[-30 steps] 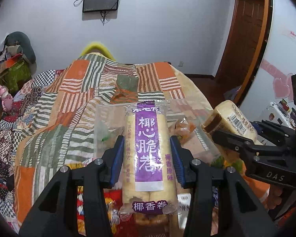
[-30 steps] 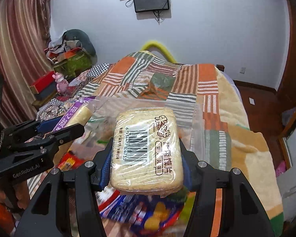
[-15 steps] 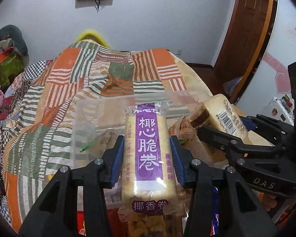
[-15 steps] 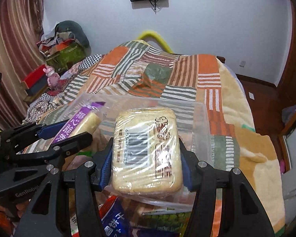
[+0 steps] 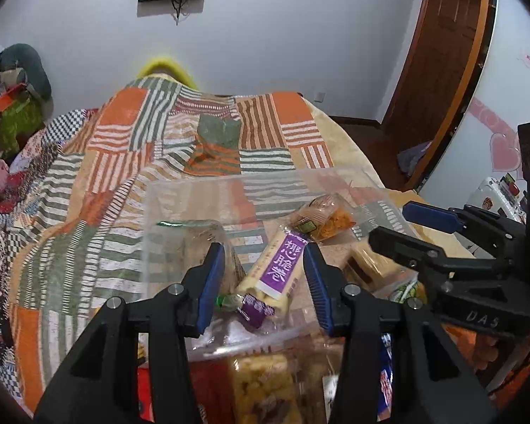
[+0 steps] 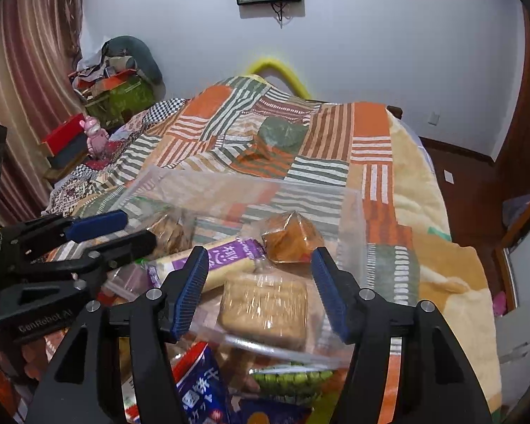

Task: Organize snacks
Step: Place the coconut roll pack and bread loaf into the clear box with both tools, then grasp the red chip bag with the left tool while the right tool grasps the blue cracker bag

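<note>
Both packets have just been let go. The left hand-held gripper [image 5: 265, 282] gripped the purple-labelled coconut roll packet [image 5: 274, 268] half a second ago; now its blue pads [image 5: 213, 284] stand spread, clear of the wrapper on both sides, and the packet lies tilted inside the clear plastic bin [image 5: 194, 190], low in the centre of the left wrist view. The right hand-held gripper [image 6: 261, 291] is opening at this moment: the pale biscuit packet [image 6: 265, 309] it pinched a moment ago lies below and between its pads [image 6: 330, 295], touching neither, and looks blurred, so it may not have settled.

Around them in the bin, an orange-filled snack pouch [image 6: 293, 236] sits toward the far side, just beyond the coconut roll. A packet of brownish crackers [image 6: 169, 233] lies at the left of the right wrist view. The bin rests on a bed covered by a striped patchwork blanket [image 6: 335, 169], which fills the middle of both views.

In the bottom of each frame, outside the near wall of the bin, more packets wait: a blue one with white characters [image 6: 201, 388], a green one [image 6: 293, 376], and a clear bag of yellow puffed snack [image 5: 261, 388].

By my reading, two more snacks are now in the bin and both hands are free. Those loose packets near the bottom edge are the likely next picks, so the sorting is under way but not finished.
</note>
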A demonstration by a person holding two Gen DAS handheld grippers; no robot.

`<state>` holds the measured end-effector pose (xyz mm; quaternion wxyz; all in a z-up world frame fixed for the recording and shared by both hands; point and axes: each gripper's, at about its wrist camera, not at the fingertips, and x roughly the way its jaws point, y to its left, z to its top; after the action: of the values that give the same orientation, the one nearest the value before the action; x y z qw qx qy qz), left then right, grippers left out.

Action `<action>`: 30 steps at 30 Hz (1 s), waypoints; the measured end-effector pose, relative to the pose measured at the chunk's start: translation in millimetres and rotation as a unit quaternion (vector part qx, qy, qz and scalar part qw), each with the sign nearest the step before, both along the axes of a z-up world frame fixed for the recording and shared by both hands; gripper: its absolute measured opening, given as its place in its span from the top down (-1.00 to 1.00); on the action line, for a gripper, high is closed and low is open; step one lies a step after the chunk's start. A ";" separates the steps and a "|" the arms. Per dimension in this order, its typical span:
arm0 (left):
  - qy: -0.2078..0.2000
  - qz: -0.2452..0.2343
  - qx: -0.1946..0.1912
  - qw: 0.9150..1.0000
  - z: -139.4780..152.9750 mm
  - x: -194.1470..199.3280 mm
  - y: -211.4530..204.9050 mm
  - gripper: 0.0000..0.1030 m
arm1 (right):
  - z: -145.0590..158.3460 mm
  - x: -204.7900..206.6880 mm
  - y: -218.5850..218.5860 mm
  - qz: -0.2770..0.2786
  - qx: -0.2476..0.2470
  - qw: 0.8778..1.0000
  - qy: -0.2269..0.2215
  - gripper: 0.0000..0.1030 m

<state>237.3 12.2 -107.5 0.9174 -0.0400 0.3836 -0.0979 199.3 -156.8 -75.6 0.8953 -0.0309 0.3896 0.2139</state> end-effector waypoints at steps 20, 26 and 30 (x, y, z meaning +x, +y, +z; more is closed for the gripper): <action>0.045 0.071 0.034 0.996 -11.3 -75.8 92.6 -0.24 | 14.3 -51.5 -48.5 -0.020 -0.007 1.000 0.001 -0.25; 0.081 0.073 0.023 0.994 -37.8 -85.2 101.5 -0.41 | 0.0 -60.8 -49.0 -0.023 0.004 0.999 0.023 -0.39; 0.109 0.060 0.009 0.992 -54.2 -86.1 94.4 -0.72 | -11.4 -64.0 -41.9 -0.013 0.002 0.999 0.038 -0.43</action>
<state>151.2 106.6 -161.7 0.8747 -0.0656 0.4789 -0.0341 135.3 -198.7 -87.0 0.8827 -0.0156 0.4229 0.2042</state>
